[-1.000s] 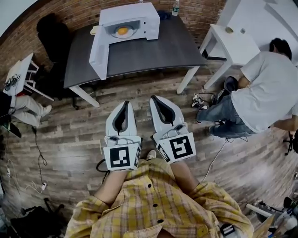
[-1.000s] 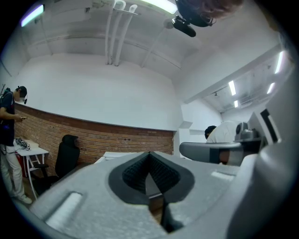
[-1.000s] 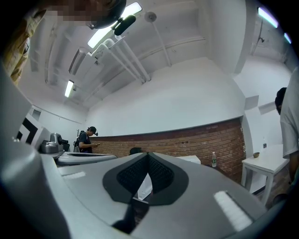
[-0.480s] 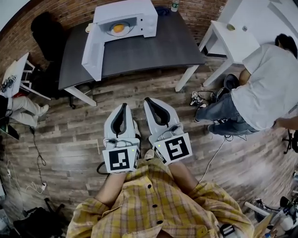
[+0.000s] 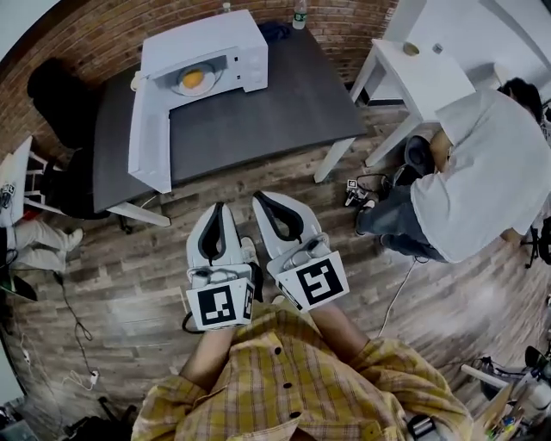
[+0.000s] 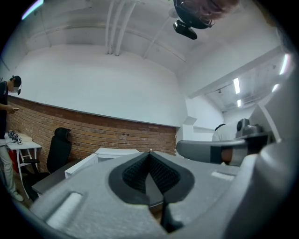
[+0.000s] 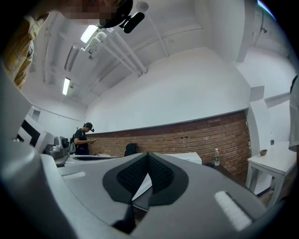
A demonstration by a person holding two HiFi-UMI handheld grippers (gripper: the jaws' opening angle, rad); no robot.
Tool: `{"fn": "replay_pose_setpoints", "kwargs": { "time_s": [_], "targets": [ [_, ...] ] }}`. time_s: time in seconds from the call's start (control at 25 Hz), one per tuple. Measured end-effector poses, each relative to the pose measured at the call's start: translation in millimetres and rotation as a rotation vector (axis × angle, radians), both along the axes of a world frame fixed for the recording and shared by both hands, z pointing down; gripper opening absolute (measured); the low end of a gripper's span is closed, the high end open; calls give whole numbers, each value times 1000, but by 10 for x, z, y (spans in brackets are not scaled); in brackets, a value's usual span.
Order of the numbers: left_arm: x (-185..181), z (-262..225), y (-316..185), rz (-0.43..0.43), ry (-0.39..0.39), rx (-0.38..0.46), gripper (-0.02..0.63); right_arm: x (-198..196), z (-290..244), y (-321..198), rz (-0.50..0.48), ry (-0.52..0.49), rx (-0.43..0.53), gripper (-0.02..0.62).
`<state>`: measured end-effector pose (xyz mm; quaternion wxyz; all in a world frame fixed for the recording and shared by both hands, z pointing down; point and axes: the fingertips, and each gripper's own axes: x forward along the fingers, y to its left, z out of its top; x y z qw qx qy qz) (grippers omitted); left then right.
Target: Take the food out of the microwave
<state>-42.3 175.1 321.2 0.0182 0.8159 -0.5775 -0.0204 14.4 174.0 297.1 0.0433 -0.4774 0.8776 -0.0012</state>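
Note:
A white microwave (image 5: 207,43) stands at the far left of a dark table (image 5: 258,108), its door (image 5: 148,129) swung wide open toward me. Inside lies a plate with yellow-orange food (image 5: 193,79). My left gripper (image 5: 218,208) and right gripper (image 5: 257,197) hover side by side over the wooden floor, short of the table's front edge, both shut and empty. In the left gripper view the left gripper (image 6: 150,153) points level at the microwave (image 6: 114,152). From the right gripper view, the right gripper (image 7: 148,154) also faces the microwave (image 7: 189,158).
A white side table (image 5: 422,73) stands to the right of the dark one, and a person in a white shirt (image 5: 482,172) crouches beside it. A black chair (image 5: 52,90) is at the left. A bottle (image 5: 299,13) stands behind the microwave. Cables lie on the floor (image 5: 77,327).
Both grippers have moved forward toward the table, staying shut. The table and microwave have shifted left and come nearer in the head view.

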Motion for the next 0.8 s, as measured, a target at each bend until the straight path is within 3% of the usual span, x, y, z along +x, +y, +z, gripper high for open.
{"fn": "replay_pose_setpoints", "kwargs": {
  "time_s": [0.8],
  "targets": [
    [-362, -183, -1933, 62, 19, -4, 0, -379, -153, -1871, 82, 32, -12, 4]
  ]
}}
